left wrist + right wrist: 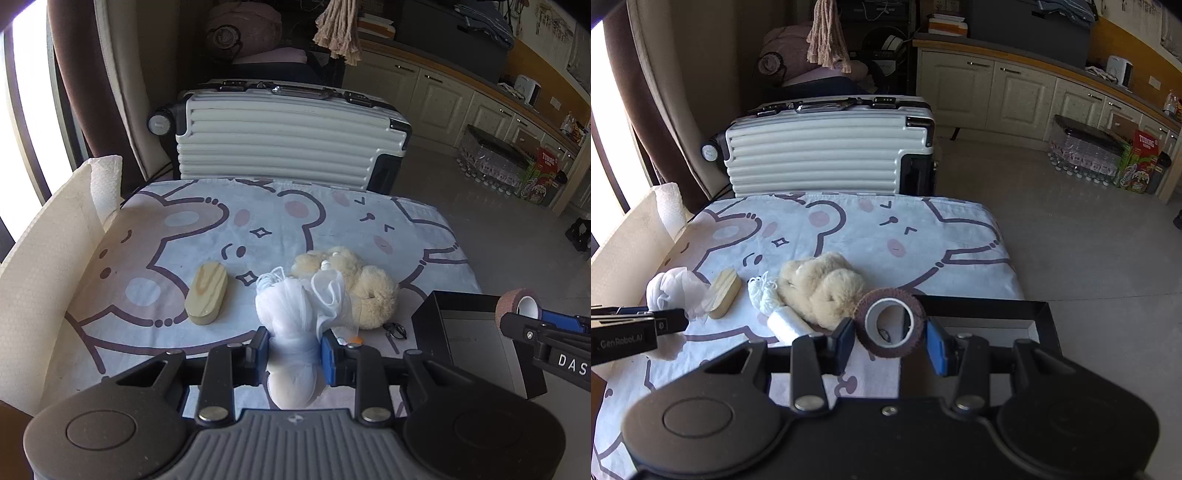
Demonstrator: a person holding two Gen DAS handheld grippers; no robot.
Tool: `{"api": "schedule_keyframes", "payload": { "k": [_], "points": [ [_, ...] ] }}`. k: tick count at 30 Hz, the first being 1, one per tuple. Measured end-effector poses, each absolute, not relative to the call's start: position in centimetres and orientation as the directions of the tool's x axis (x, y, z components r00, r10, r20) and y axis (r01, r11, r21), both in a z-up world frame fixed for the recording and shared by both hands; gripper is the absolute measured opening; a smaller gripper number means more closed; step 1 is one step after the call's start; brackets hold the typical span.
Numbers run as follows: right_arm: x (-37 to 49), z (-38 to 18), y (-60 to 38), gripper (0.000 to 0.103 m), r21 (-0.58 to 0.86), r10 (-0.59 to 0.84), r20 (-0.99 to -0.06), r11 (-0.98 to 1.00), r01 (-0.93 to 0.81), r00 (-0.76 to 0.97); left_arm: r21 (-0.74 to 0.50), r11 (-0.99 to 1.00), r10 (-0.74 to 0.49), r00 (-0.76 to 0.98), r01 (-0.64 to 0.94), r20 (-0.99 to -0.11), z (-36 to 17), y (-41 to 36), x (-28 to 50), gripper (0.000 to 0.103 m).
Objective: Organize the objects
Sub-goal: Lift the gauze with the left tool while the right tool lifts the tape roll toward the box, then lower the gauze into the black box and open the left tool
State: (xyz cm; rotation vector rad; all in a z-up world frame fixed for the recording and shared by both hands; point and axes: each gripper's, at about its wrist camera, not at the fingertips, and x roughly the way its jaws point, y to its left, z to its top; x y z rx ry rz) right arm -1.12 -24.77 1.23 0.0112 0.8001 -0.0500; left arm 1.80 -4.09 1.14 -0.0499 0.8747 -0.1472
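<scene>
Both tongs are gripping something. Left gripper [293, 349] is squeezing a white mesh bundle [295, 317] between its blue pads, jaws drawn in narrow, the gauzy fabric bulging above and below the grip. In the right wrist view the same bundle [670, 291] is showing at the far left, hanging over the printed cloth [871, 229] ahead of the left gripper's black body.

Right gripper [890, 341] is holding a brown roll of tape [891, 322] by its sides, jaws partway apart, with the roll's white core facing the camera. The roll is sitting just in front of the near rim of a black box [1043, 314], which is lying at the right edge of the cloth-covered table. From the left wrist view the tape [519, 304] is appearing at the far right, above that box [458, 306].

On the cloth between the two grippers, a cream plush toy [823, 288] is lying on its side. A tangle of white string [762, 291] and a small white roll [786, 325] are lying just beside it on the left. A wooden oval block [206, 293] is resting left of the plush. Something small and dark [395, 329] is lying between the plush and the box; what it is cannot be told.

A white ribbed suitcase [280, 136] is standing behind the table.
</scene>
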Motion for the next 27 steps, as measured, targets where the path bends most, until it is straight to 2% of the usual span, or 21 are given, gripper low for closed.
{"api": "schedule_keyframes", "payload": {
  "k": [27],
  "points": [
    [-3.0,0.0,-34.5,0.043,-0.001,-0.161,-0.734,0.972,0.236,0.66,-0.136,0.958,-0.263,0.592,0.251,-0.762,0.0,-14.0,2.2,0.03]
  ]
}}
